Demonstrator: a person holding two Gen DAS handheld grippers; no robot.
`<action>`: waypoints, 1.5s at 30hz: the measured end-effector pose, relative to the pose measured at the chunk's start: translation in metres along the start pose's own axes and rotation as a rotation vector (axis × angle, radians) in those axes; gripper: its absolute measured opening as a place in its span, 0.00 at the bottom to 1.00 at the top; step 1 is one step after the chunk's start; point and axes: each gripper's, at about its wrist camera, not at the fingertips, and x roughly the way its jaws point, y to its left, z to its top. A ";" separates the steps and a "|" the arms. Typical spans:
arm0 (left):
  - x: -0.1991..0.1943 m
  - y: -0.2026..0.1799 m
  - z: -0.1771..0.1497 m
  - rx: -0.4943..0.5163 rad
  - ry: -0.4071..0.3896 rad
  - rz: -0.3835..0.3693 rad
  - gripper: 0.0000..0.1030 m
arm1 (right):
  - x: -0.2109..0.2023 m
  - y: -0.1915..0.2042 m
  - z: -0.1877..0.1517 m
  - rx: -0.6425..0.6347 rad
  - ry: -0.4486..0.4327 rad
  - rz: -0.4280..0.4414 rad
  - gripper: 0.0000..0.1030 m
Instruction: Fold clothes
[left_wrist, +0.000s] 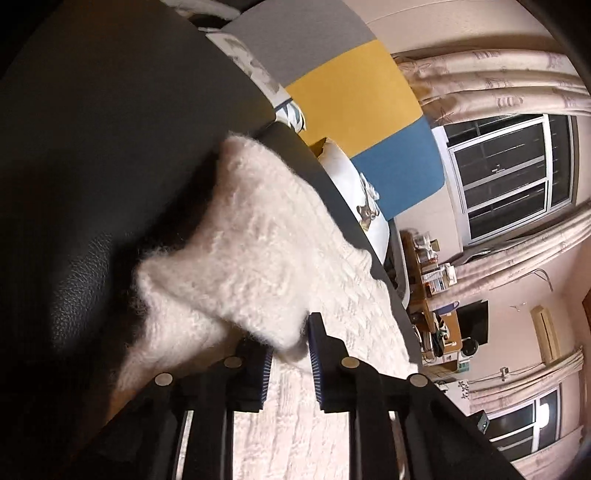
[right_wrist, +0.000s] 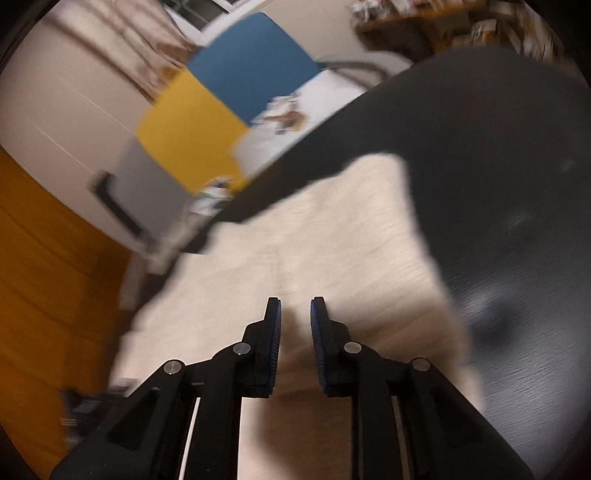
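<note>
- The fluffy white sweater (left_wrist: 258, 236) is spread on a dark table (left_wrist: 92, 147).
- A folded corner of the sweater is pinched between the jaws of the left gripper (left_wrist: 290, 350).
- A fold of the sweater seems to be pinched by the nearly closed right gripper (right_wrist: 295, 325), though the view is blurred.
- A fold seems to be under way; next, the held parts should be carried over and laid flat.

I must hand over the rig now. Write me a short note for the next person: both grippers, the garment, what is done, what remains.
Left gripper: shut on a fuzzy fold of the white knit sweater, lifted off the black table.
Right gripper: jaws narrow over the sweater; the picture is blurred, so a grip cannot be confirmed.
Done: one part is raised and doubled over.
Left: lay it flat and finish the folds.
</note>
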 end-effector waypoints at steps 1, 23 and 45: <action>0.002 0.000 0.002 -0.013 0.006 -0.006 0.20 | 0.001 -0.001 0.000 0.015 0.014 0.008 0.26; -0.023 0.015 -0.012 -0.008 0.021 -0.062 0.23 | 0.033 0.020 -0.024 0.144 -0.030 0.089 0.71; -0.029 0.009 -0.004 0.067 -0.093 0.037 0.21 | 0.013 0.022 -0.024 -0.105 -0.063 -0.231 0.07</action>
